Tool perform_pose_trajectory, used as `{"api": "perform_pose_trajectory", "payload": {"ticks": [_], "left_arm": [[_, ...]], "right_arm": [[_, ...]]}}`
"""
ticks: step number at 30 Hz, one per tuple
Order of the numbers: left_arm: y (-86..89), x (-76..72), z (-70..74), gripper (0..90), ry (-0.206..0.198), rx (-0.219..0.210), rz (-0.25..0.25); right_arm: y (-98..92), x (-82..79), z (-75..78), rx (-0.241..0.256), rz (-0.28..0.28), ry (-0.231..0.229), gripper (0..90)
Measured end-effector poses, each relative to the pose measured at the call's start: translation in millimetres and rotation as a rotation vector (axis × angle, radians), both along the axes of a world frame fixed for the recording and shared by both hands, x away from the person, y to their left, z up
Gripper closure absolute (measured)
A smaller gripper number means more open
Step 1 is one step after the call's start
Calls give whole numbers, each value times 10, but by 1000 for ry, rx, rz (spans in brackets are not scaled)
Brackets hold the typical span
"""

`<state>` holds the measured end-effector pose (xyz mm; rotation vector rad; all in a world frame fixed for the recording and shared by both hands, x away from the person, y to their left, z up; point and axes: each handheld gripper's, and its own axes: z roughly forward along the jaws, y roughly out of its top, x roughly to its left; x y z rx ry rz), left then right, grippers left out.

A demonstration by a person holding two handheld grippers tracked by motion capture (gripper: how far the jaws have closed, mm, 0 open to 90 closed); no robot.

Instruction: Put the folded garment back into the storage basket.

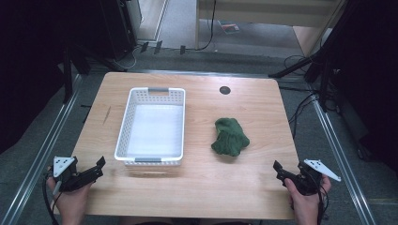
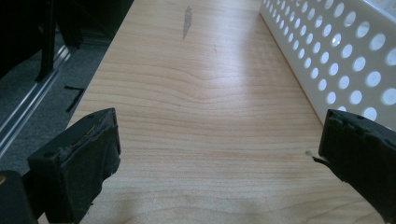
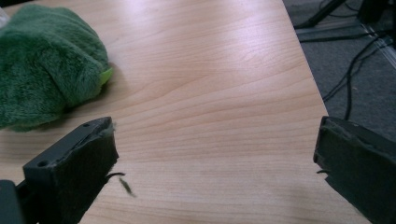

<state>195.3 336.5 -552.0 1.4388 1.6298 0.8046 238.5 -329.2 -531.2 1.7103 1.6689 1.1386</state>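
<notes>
A green plush toy (image 1: 229, 136) lies crumpled on the wooden table (image 1: 202, 187), right of centre. A white perforated basket (image 1: 152, 126) stands left of centre, with nothing in it. My left gripper (image 1: 98, 166) rests at the table's front left corner, open, with bare wood between its jaws (image 2: 215, 135); the basket wall (image 2: 336, 60) runs along its right side. My right gripper (image 1: 279, 169) sits at the front right corner, open and holding nothing. In the right gripper view the green plush toy (image 3: 42, 70) lies ahead to the upper left, apart from the fingers (image 3: 79, 163).
A dark round hole (image 1: 225, 90) marks the table's far edge. Metal rails (image 1: 42, 154) run along both sides of the table. Cables (image 1: 300, 105) and dark stand legs lie on the grey floor to the right and behind.
</notes>
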Motion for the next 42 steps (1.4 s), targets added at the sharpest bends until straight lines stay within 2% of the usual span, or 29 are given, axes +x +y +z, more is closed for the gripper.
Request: {"api": "perform_pose_trajectory", "payload": {"ticks": [3,4,6,7,8,11,12,13,17,18,19,20,22,24,30,34,36,42], "left_arm": [[-1,0,0,0,1,1,1],[-1,0,0,0,1,1,1],[-2,0,1,0,2,3,2],[-3,-1,1,0,1,3,2],[-1,-1,0,0,-1,1,2],[-3,0,1,0,1,2,3],[-4,1,0,0,1,2,3],[-4,0,0,0,-2,0,2],[-2,-1,0,0,-3,-2,1],[-2,-1,-1,0,-5,-2,3],[-2,0,-1,0,-5,-2,2],[-2,0,0,0,-3,-2,0],[-3,0,0,0,-2,-1,0],[0,1,-1,0,-3,-2,-1],[1,1,-2,0,-6,-2,-3],[2,1,-1,0,-6,-4,-3],[2,1,-1,0,-6,-4,-4],[3,3,-2,0,-5,-5,-4]], "right_arm": [[53,20,24,-3,15,-5,40],[114,45,63,-3,21,-6,98],[146,66,85,9,40,0,97],[223,103,126,-5,62,8,102],[263,110,148,-10,61,0,126],[345,138,195,-13,72,-14,121],[407,168,225,-35,59,-8,136],[505,215,271,-46,62,-2,130],[634,299,318,-13,90,2,107],[730,355,341,-13,88,16,95],[730,355,341,-13,88,16,95],[802,401,358,2,92,35,88],[841,430,366,-1,111,50,64],[964,504,384,-10,138,70,44],[1116,613,420,-19,145,75,35],[1215,727,444,-24,154,102,26],[1264,794,458,-35,144,111,35],[1370,925,479,-23,131,130,51]]}}
